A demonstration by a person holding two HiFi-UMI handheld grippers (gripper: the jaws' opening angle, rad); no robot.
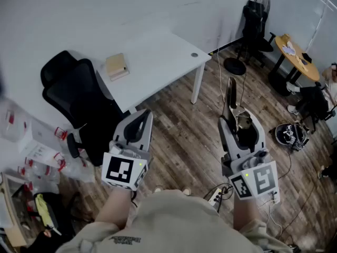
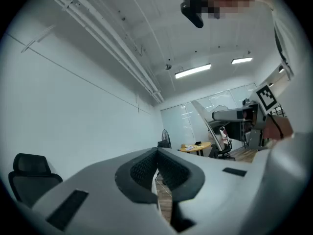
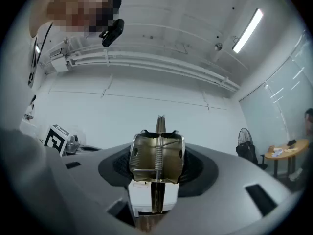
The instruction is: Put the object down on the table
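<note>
My right gripper [image 1: 239,124] is shut on a metal spring tool [image 1: 230,100], whose long dark handles stick up past the jaws. In the right gripper view the tool [image 3: 157,153] fills the space between the dark pads of that gripper [image 3: 156,166], with a coil spring down its middle. The gripper hangs over the wood floor, to the right of the white table [image 1: 158,62] and nearer to me. My left gripper [image 1: 141,121] is shut and holds nothing, close to the table's front corner. In its own view the left gripper [image 2: 157,169] has its pads pressed together.
A tan box [image 1: 117,66] lies on the white table. A black office chair [image 1: 79,96] stands at the table's left. Plastic bags [image 1: 31,152] pile up at the far left. A round wooden table [image 1: 297,57], a fan [image 1: 260,4], floor cables and a power strip [image 1: 218,196] are on the right.
</note>
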